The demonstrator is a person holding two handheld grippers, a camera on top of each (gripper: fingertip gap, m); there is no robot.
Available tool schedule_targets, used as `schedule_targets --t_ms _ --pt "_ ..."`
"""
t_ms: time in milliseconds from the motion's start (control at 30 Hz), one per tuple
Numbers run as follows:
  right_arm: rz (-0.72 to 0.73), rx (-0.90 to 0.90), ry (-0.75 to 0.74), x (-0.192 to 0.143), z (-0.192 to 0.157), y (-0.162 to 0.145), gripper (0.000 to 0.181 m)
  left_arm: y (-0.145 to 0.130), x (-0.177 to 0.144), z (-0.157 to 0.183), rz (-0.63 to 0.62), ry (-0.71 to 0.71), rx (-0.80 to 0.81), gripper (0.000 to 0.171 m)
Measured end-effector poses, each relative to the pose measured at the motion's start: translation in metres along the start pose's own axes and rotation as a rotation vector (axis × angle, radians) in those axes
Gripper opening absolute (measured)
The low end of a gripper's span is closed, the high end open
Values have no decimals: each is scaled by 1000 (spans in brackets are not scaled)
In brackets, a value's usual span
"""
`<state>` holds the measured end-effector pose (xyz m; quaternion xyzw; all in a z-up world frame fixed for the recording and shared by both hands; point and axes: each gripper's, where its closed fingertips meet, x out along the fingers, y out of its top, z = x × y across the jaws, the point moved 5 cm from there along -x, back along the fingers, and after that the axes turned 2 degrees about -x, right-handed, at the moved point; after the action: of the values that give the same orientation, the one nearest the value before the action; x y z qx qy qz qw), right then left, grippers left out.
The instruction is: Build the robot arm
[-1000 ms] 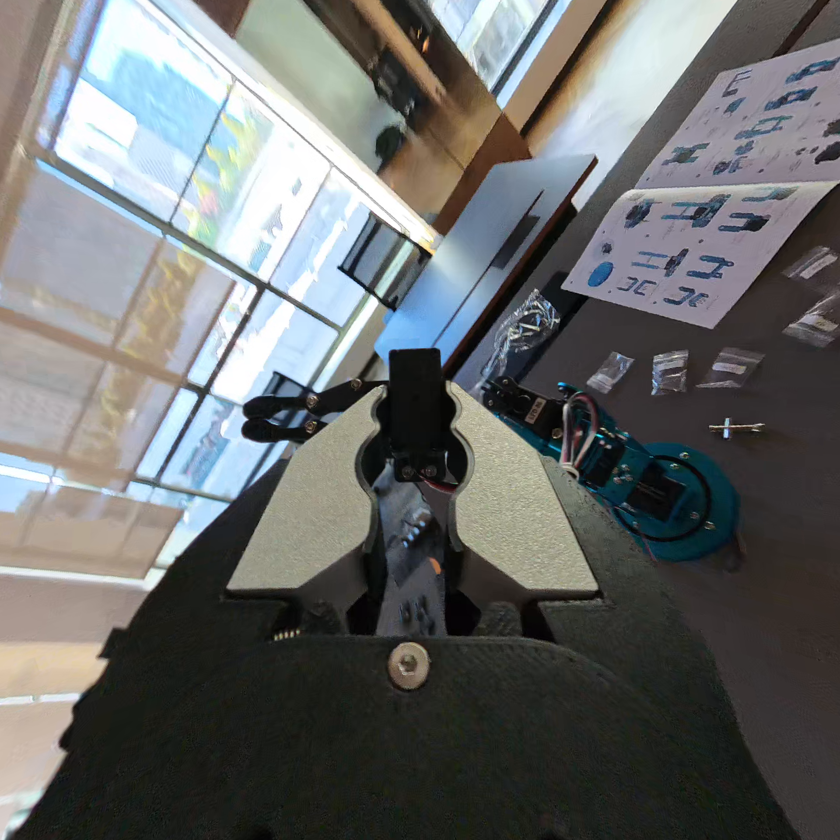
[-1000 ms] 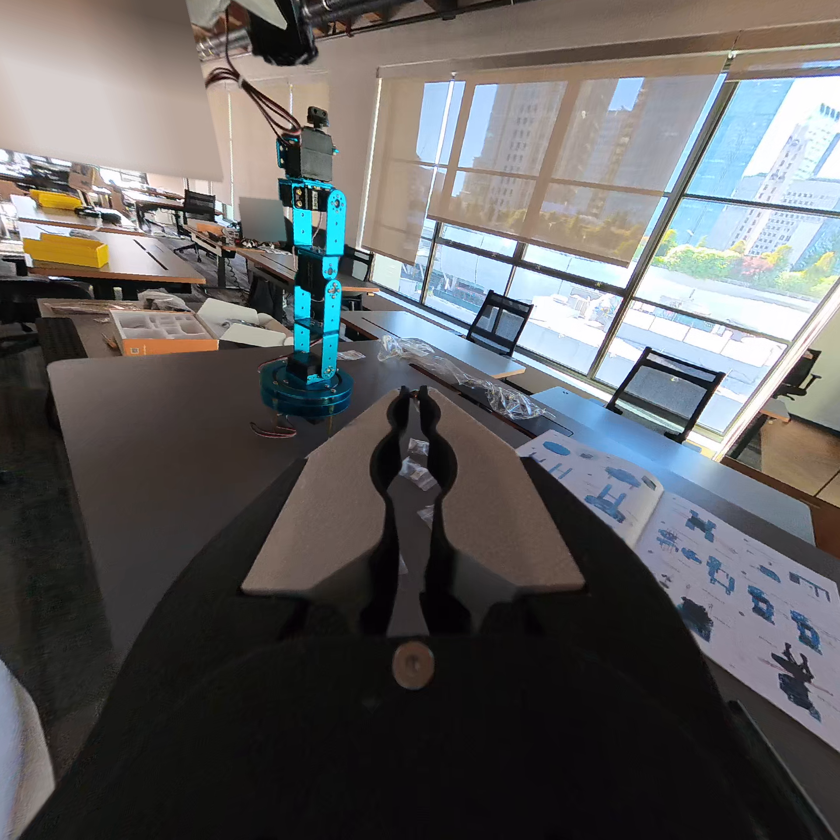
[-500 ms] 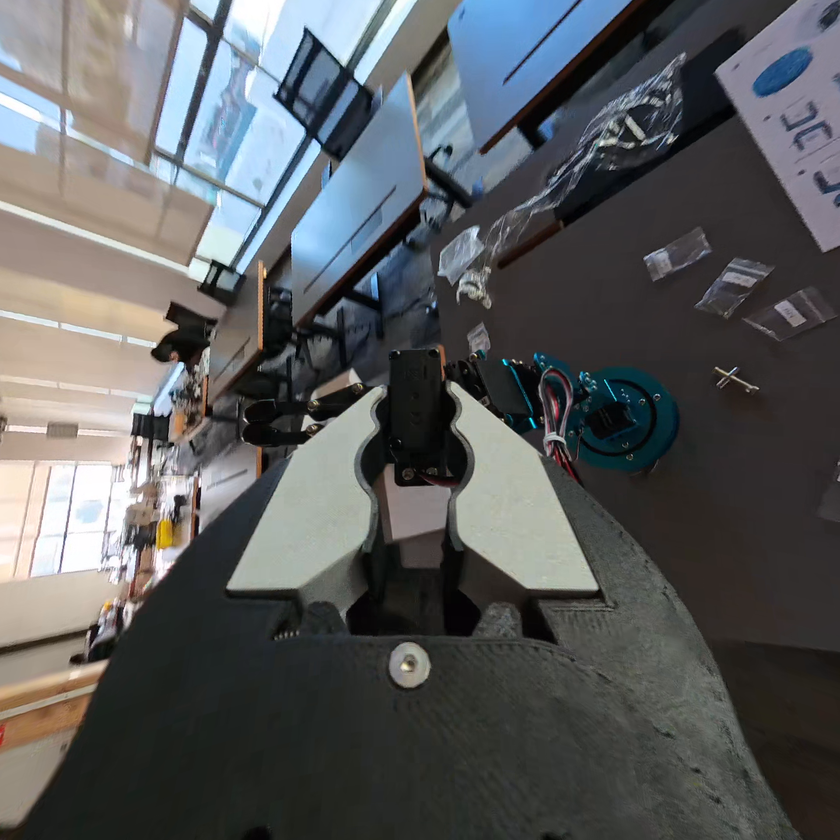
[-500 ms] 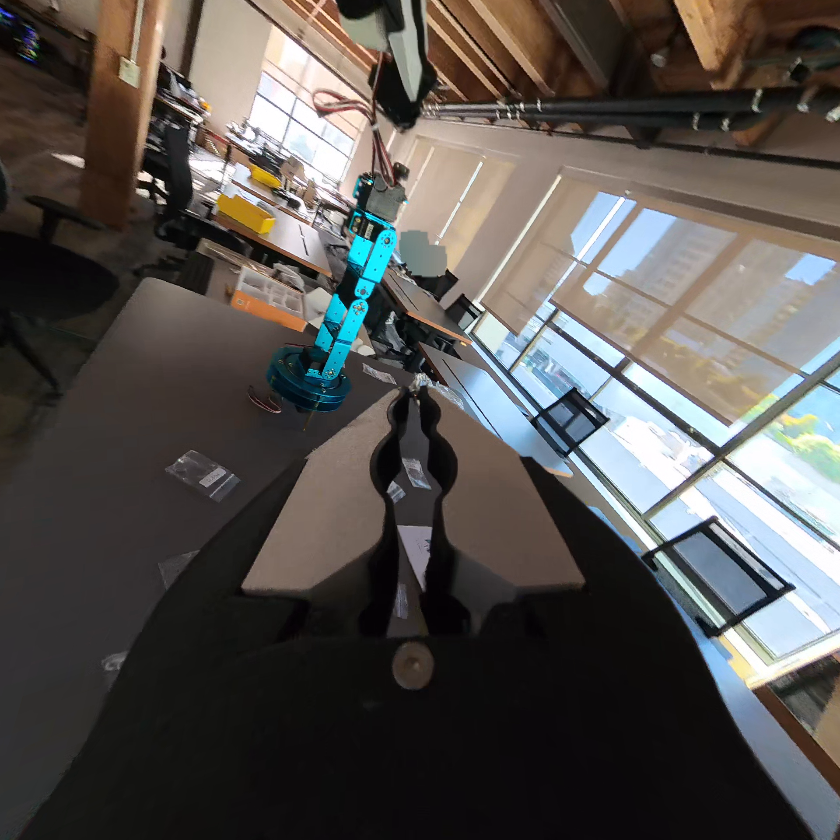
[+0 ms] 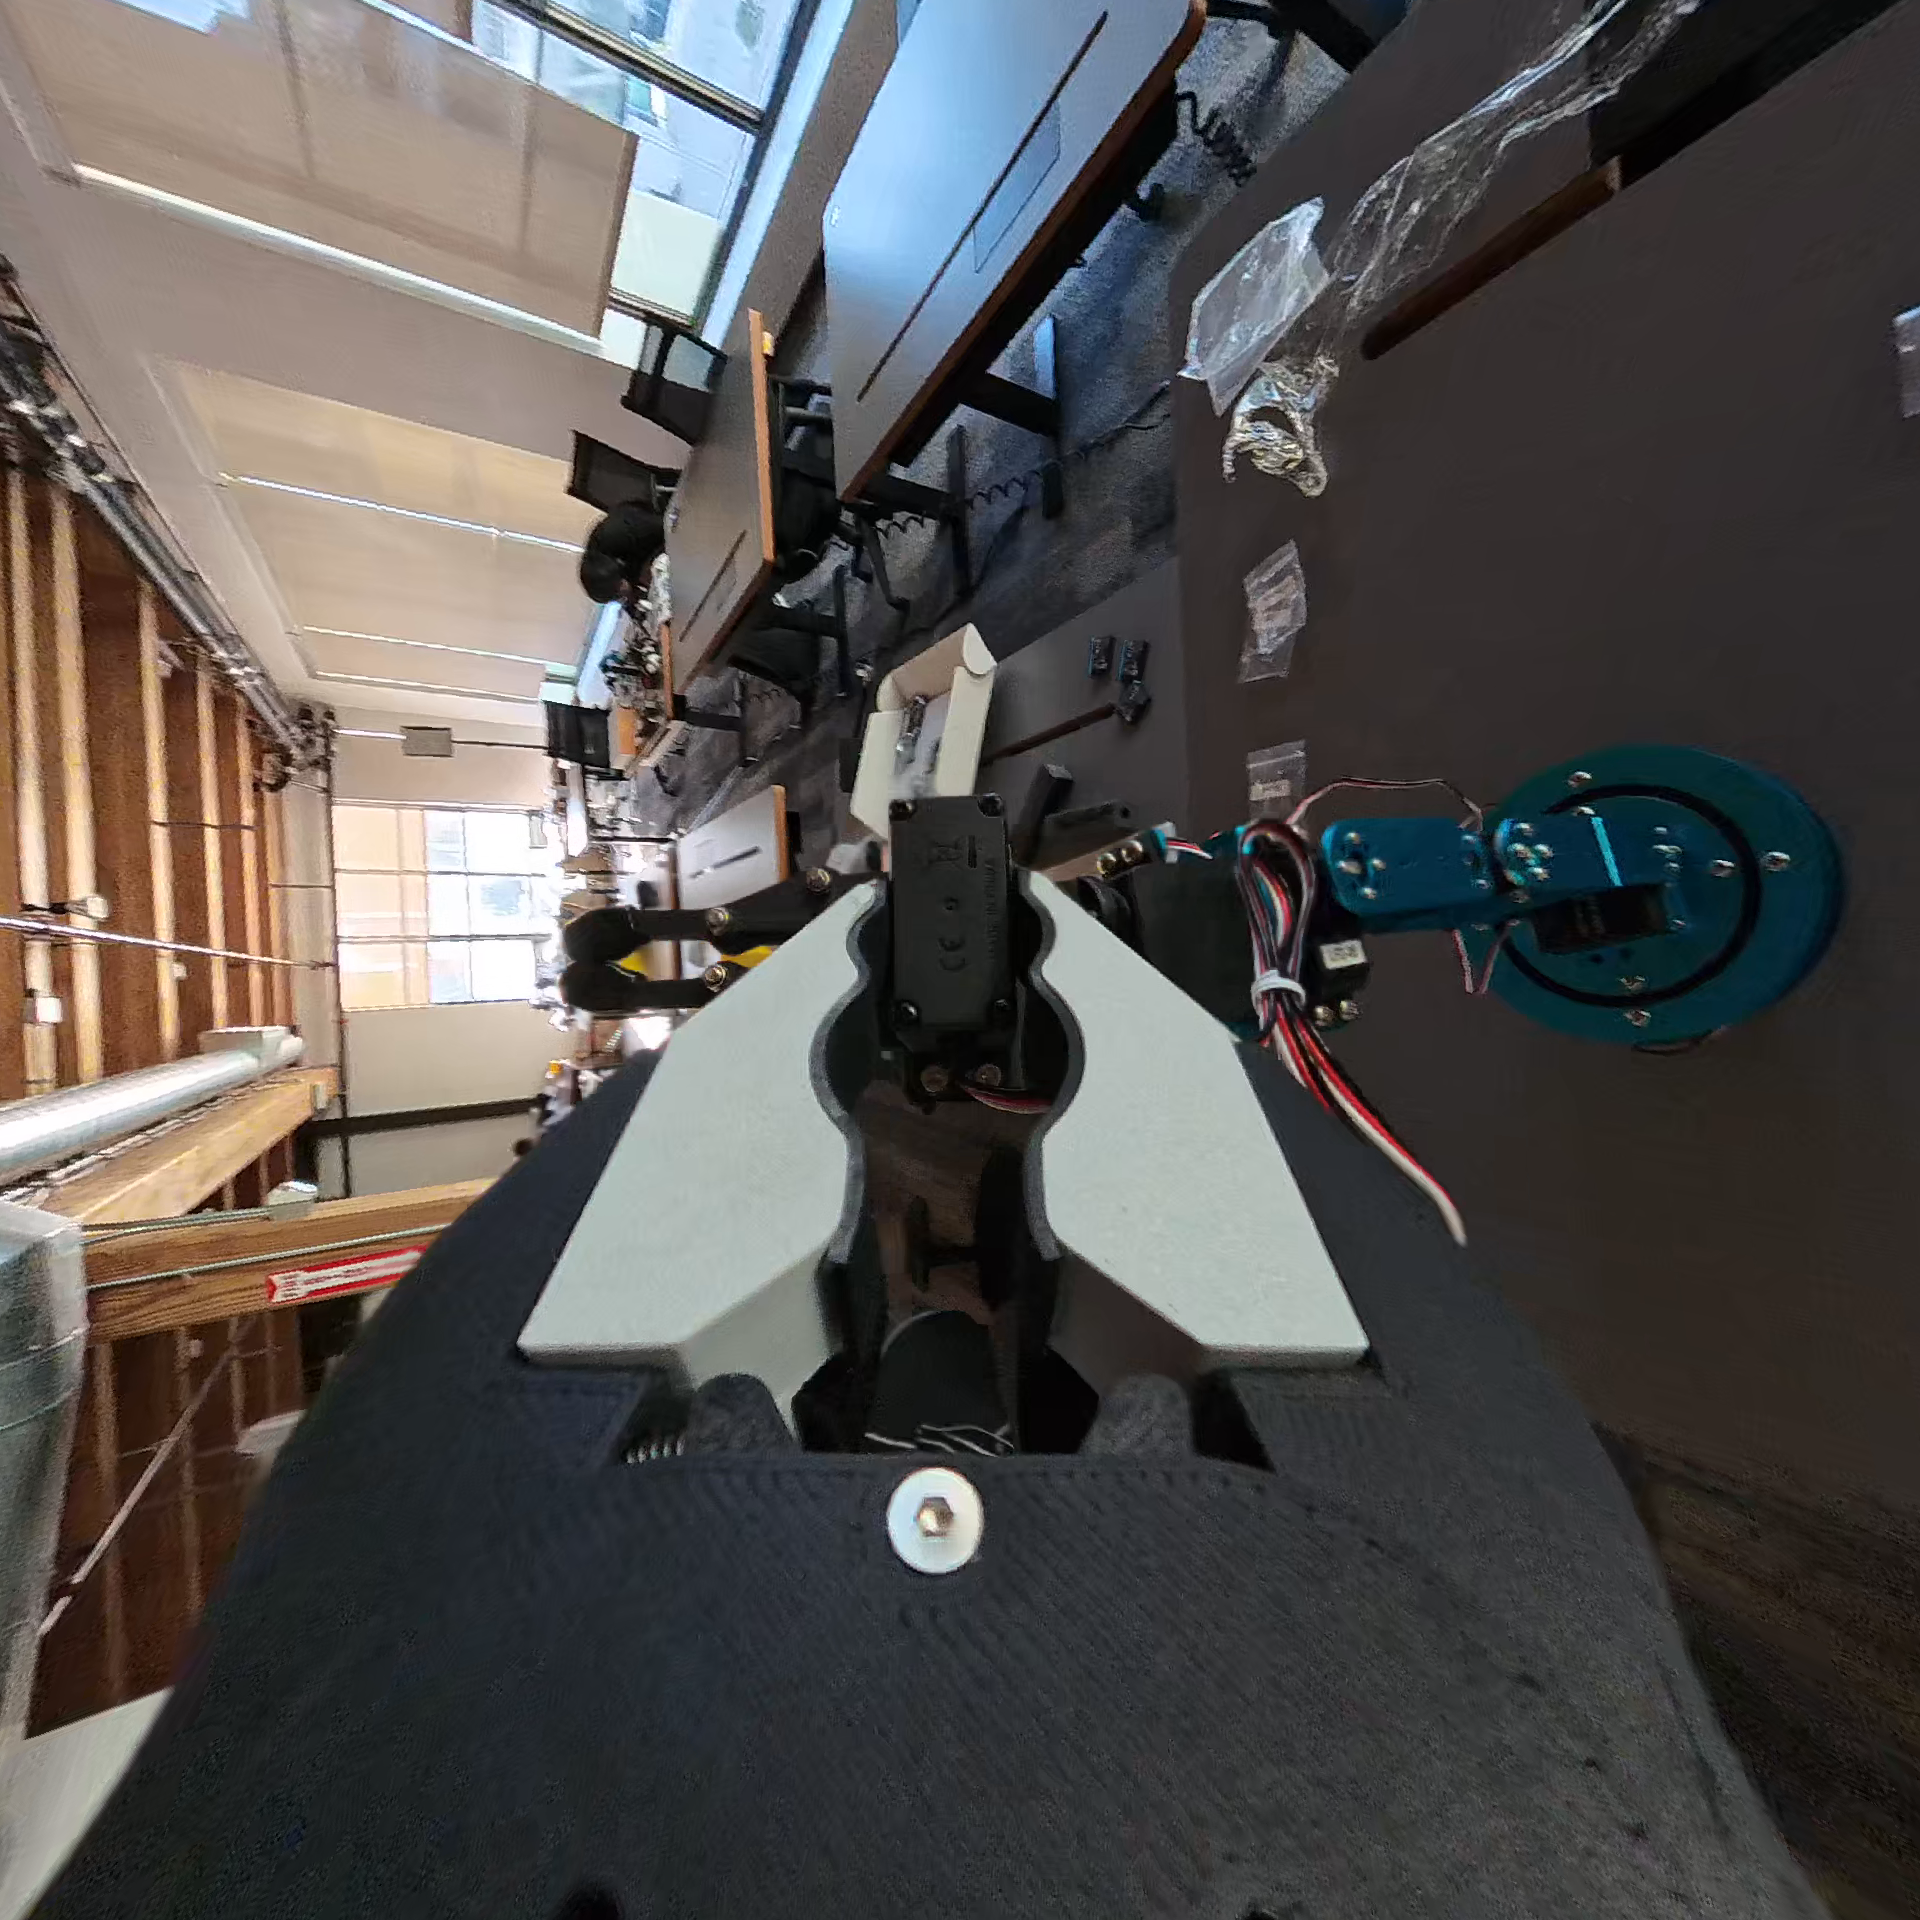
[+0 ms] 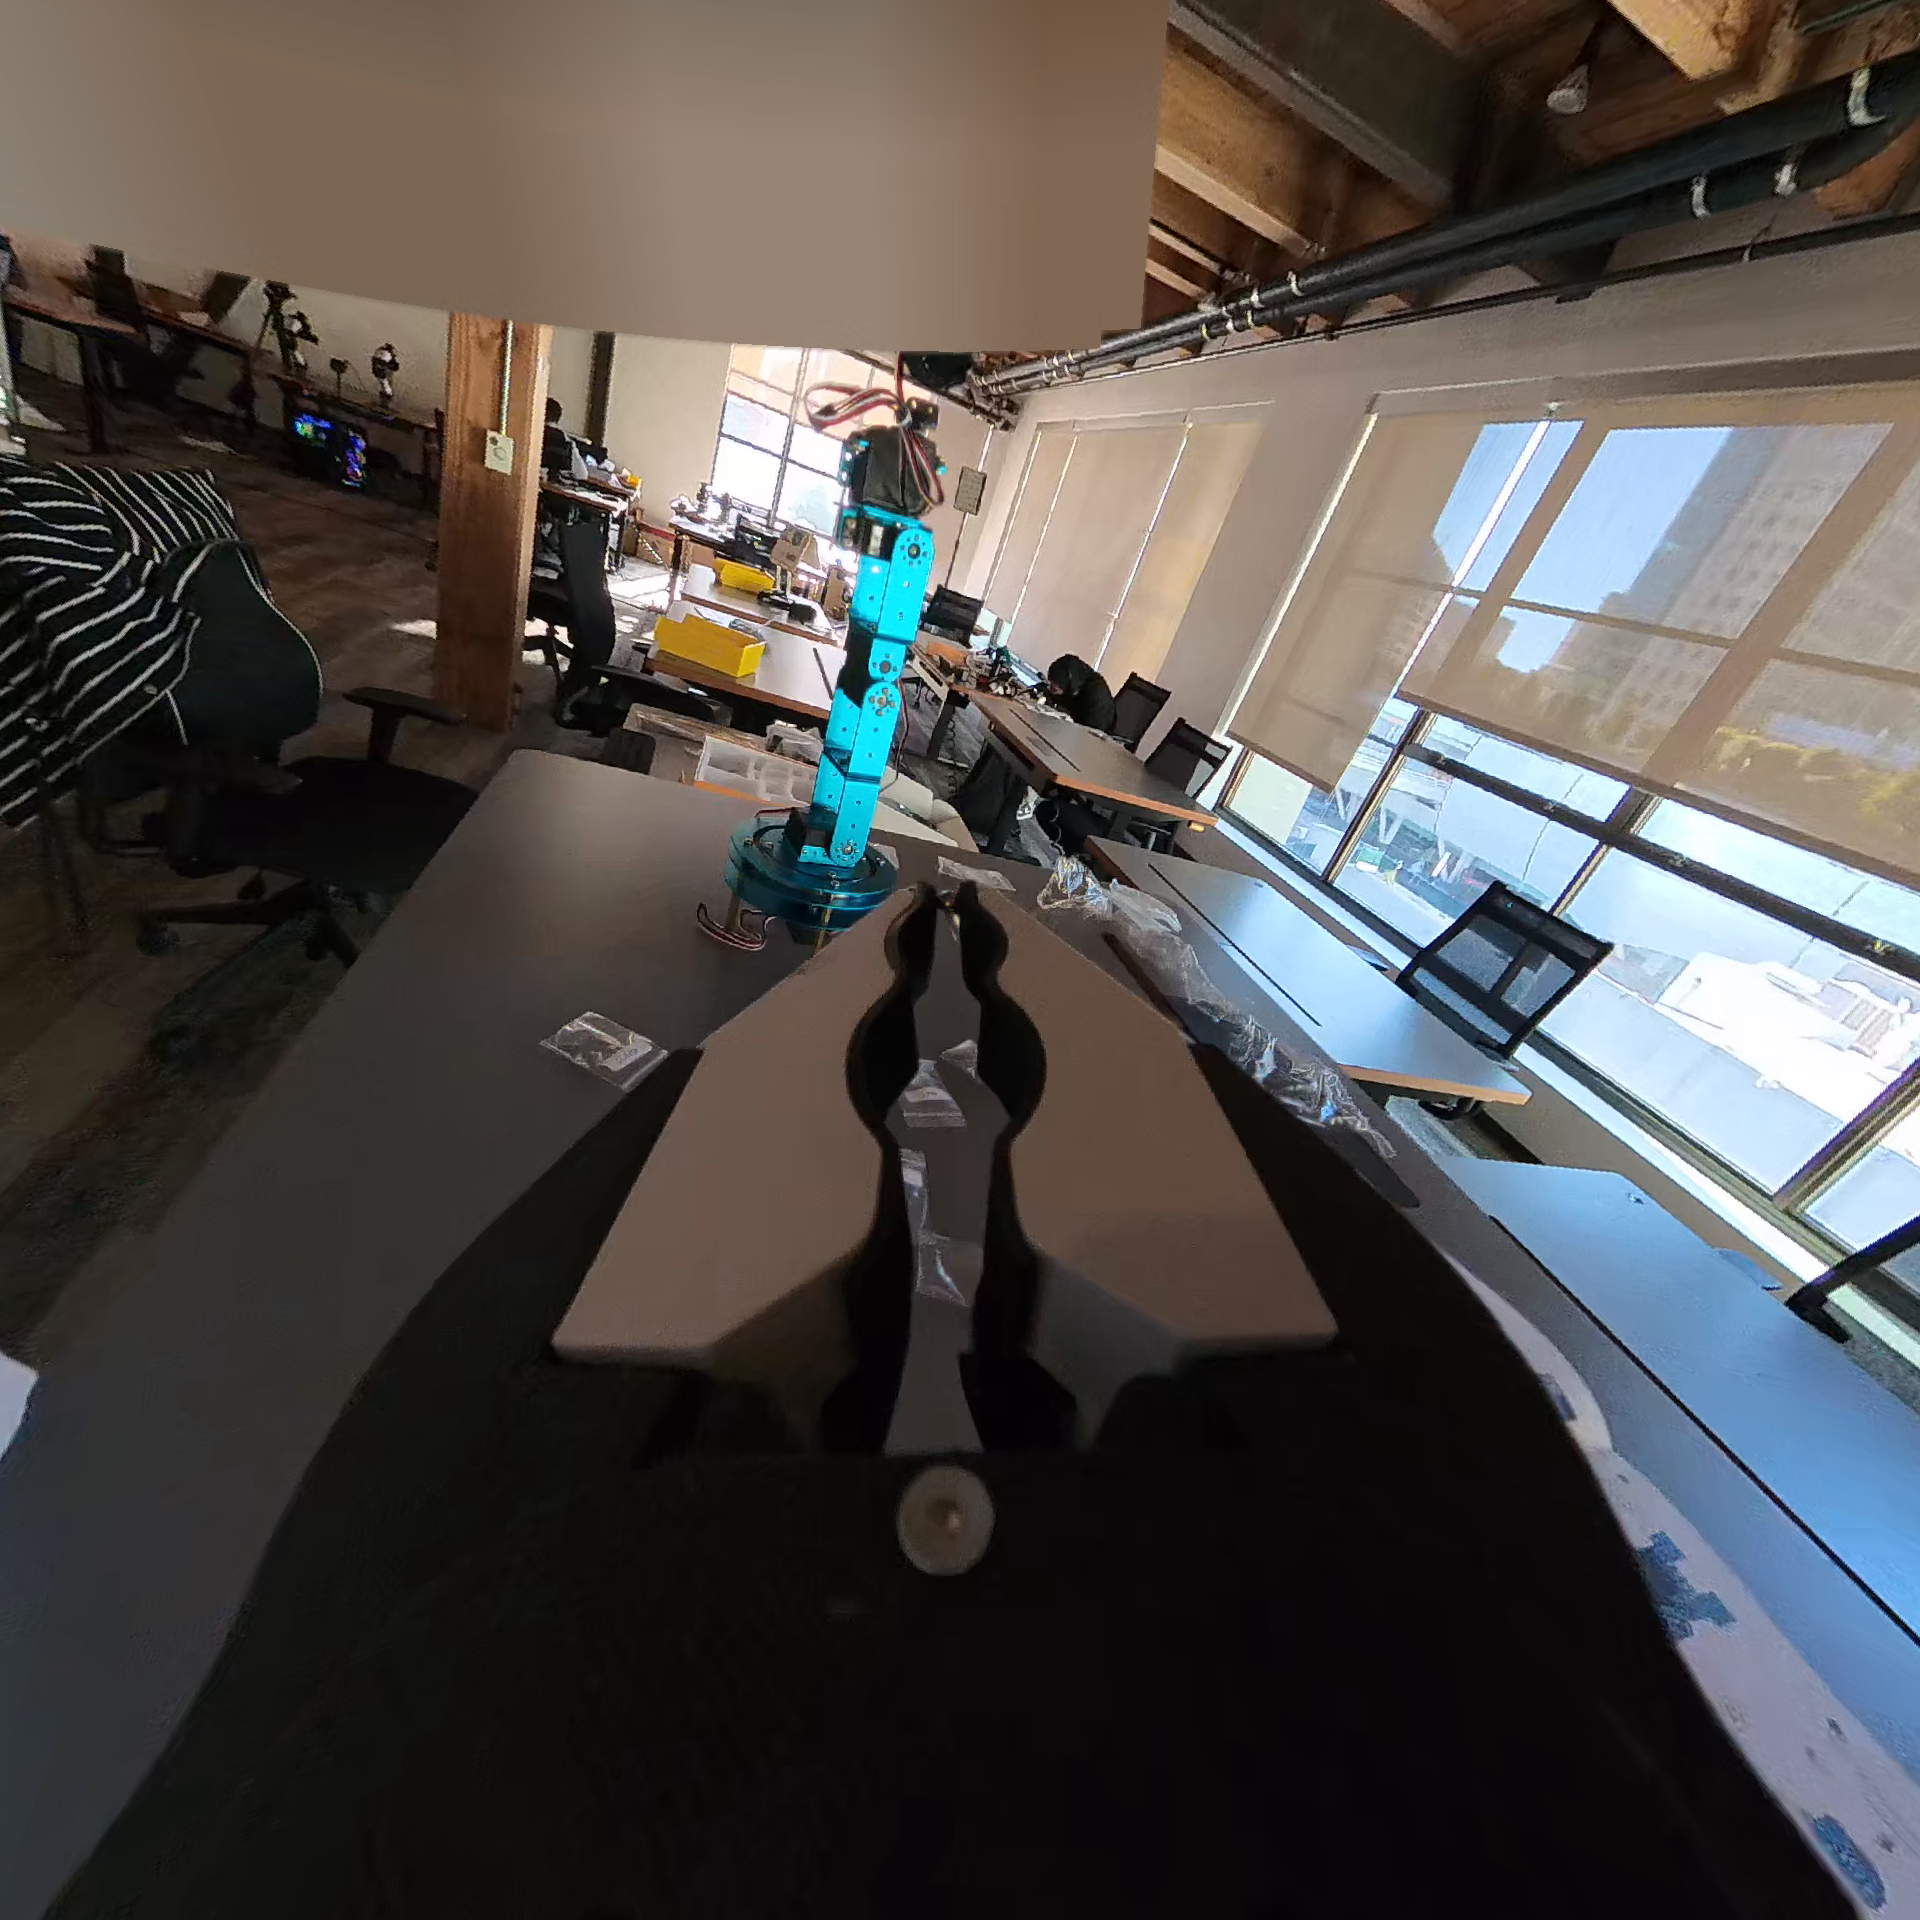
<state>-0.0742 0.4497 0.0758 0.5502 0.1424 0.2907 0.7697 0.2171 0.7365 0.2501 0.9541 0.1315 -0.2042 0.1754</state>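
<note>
My left gripper (image 5: 948,883) is shut on a black servo (image 5: 951,961) at the top end of a small blue robot arm (image 5: 1403,862). The arm's round blue base (image 5: 1766,935) stands on a dark table (image 5: 1610,520). The arm's black claw (image 5: 665,945) sticks out to the left of my fingers. Striped wires (image 5: 1309,1039) hang from the servo. In the right wrist view the blue arm (image 6: 873,665) stands upright on its base (image 6: 810,883). My right gripper (image 6: 940,904) is shut and empty, above the table in front of that base.
Small clear bags (image 6: 603,1039) and crumpled plastic wrap (image 6: 1195,977) lie on the table (image 6: 468,1039). A white booklet (image 6: 1766,1714) lies at the near right. A white box (image 5: 925,717) sits beyond the arm. An office chair (image 6: 260,790) stands left. Across from one pair of fingers to the other is roughly 45 cm. My right tips are about 40 cm from the arm's round blue base (image 5: 1766,935), my left tips only 30 cm.
My left gripper has turned with the servo still in it, so its view swings from the windows to the room. The right view has swung left and moved back from the booklet.
</note>
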Motion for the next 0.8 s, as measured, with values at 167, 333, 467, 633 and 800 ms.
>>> schedule_targets --t_ms 167,333,467,633,800 --pt "15 76 46 0 -1 -7 3 3 4 -1 62 98 80 21" --pt "29 75 51 -1 1 -4 3 2 7 4 77 87 66 21" --pt "25 76 53 0 1 -6 3 -3 9 4 67 95 59 21" --pt "21 71 37 -1 6 -7 3 -7 5 -2 68 129 58 21" --pt "-7 48 -3 -11 6 -10 3 -12 -1 -8 85 113 15 21"
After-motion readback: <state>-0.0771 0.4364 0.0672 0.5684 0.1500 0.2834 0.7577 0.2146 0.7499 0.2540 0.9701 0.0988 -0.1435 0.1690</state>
